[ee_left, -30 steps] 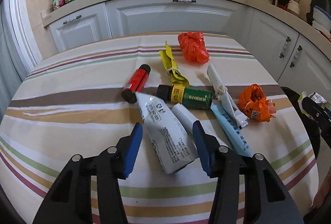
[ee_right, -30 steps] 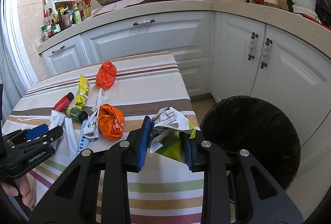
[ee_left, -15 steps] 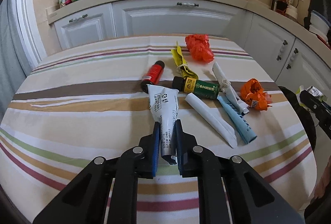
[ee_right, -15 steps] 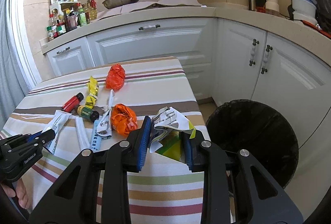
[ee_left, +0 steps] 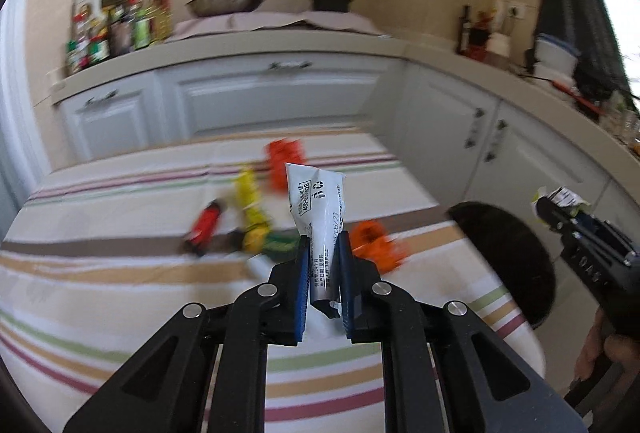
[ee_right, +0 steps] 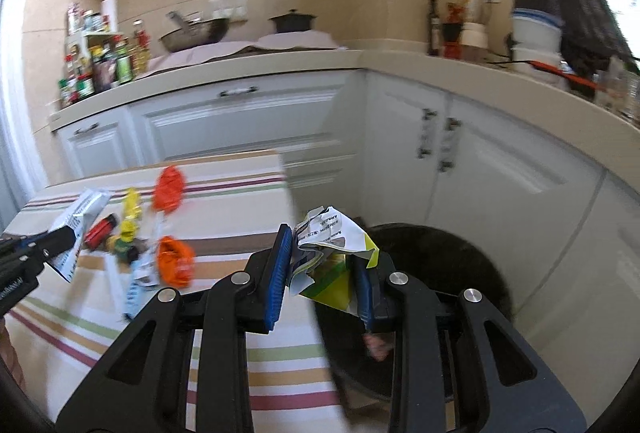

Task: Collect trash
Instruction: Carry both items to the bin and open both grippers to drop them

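two orange wrappers [ee_right: 173,260]; one red bottle [ee_right: 100,231]; one black bin [ee_right: 440,265]; two hand-held grippers [ee_left: 324,253]

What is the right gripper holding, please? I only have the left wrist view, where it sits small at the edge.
Observer: A crumpled white and yellow-green wrapper, pinched between the right gripper's pads.
Operator: Where is the bin from there?
Observer: The black bin stands on the floor just behind the wrapper, beside the table edge.
Operator: How does my tube look from that side?
Observer: The tube sits tilted in the left gripper, both ends clear of the table.
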`<state>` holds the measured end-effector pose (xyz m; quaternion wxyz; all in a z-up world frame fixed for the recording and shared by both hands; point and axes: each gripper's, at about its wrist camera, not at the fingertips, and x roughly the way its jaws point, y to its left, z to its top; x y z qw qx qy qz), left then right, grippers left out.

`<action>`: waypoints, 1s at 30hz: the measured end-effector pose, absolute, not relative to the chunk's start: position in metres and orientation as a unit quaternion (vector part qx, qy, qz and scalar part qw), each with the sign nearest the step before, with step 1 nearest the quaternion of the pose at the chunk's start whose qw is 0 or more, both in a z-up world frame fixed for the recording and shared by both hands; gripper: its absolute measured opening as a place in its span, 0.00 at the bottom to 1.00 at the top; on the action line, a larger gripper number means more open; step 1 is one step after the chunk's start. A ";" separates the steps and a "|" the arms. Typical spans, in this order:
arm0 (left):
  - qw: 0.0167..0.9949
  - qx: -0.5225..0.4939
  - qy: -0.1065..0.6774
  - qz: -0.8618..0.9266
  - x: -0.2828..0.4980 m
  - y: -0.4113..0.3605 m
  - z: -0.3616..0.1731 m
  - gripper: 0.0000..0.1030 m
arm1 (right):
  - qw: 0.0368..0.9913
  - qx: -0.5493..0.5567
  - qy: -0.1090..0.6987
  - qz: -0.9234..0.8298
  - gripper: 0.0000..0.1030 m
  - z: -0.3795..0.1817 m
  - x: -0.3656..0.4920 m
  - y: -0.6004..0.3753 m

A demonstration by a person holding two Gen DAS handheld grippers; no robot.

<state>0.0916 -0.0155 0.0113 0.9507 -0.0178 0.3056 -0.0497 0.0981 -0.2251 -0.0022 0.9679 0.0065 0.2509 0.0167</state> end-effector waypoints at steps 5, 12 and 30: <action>0.950 -0.002 0.294 -0.106 0.105 -0.064 0.015 0.14 | 0.970 0.013 0.243 -0.030 0.28 -0.002 0.098 -0.265; 0.941 0.027 0.298 -0.161 0.125 -0.125 0.005 0.14 | 0.968 0.025 0.241 -0.071 0.28 -0.008 0.106 -0.308; 0.915 0.095 0.342 -0.191 0.168 -0.209 -0.037 0.23 | 0.958 0.054 0.262 -0.104 0.39 -0.047 0.138 -0.357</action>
